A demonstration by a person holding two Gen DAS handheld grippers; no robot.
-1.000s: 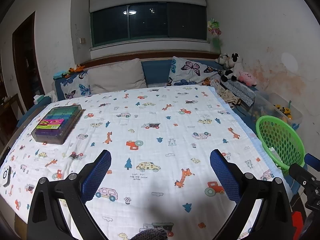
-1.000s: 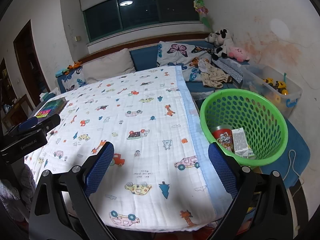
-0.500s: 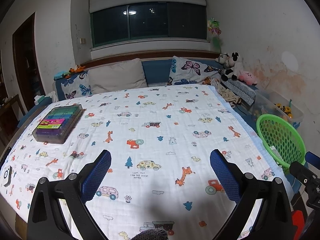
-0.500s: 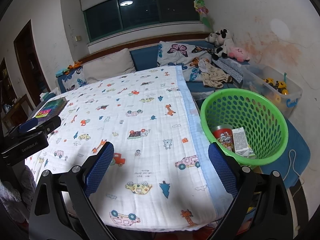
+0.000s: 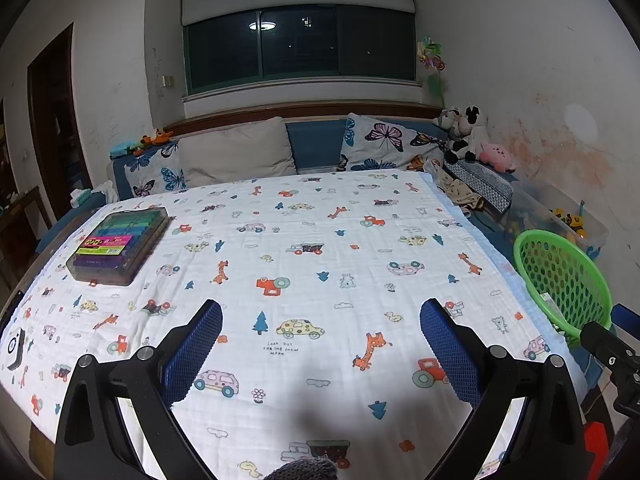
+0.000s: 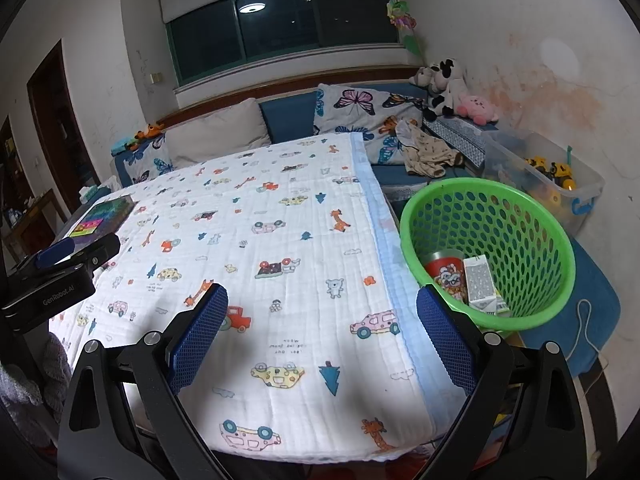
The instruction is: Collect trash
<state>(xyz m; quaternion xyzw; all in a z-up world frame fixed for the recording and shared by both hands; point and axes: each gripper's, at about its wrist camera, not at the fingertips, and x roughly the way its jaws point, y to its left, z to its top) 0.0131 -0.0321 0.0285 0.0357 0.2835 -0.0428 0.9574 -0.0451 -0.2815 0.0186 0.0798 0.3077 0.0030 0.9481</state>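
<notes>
A green perforated basket [image 6: 520, 216] stands right of the table; it also shows in the left wrist view [image 5: 560, 268]. Inside it lie a red printed cup [image 6: 446, 274] and a white carton [image 6: 480, 282]. My left gripper [image 5: 320, 332] is open and empty above the patterned cloth [image 5: 304, 248]. My right gripper [image 6: 322, 316] is open and empty near the cloth's front right edge, left of the basket. The left gripper also shows at the left of the right wrist view [image 6: 60, 268].
A box of coloured markers [image 5: 120, 244] lies on the cloth's left side. A small white device [image 5: 16, 348] lies at the left edge. Pillows [image 5: 236, 152], plush toys [image 6: 448, 88] and a clear toy bin [image 6: 552, 176] line the back and right.
Both grippers stay open and almost still. The left wrist view has drifted back slightly, so the basket sits a little further right in it.
</notes>
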